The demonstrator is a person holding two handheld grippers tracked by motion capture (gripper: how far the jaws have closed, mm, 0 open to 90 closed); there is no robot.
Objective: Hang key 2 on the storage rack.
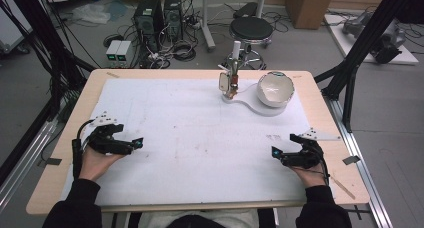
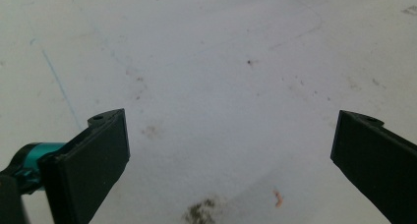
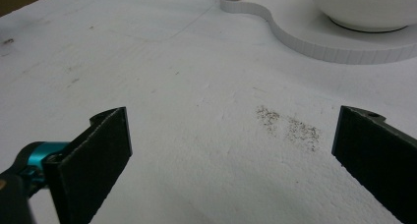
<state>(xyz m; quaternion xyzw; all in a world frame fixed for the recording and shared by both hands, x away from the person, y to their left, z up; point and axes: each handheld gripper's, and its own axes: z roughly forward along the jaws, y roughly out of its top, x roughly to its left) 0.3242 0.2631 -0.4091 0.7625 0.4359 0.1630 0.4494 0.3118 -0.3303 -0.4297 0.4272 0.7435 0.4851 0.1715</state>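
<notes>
Nothing started, by the look of it: left gripper (image 1: 134,143) lower left, right gripper (image 1: 278,153) lower right, both jaws wide and empty; white round bowl (image 1: 275,88) sits untouched upper right on its white foam base (image 1: 250,103).

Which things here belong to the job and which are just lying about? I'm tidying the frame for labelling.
Likely the job: white bowl, small upright device, their white base board, left gripper, right gripper, both open.

Lying about: stool, computer towers, floor cables.
</notes>
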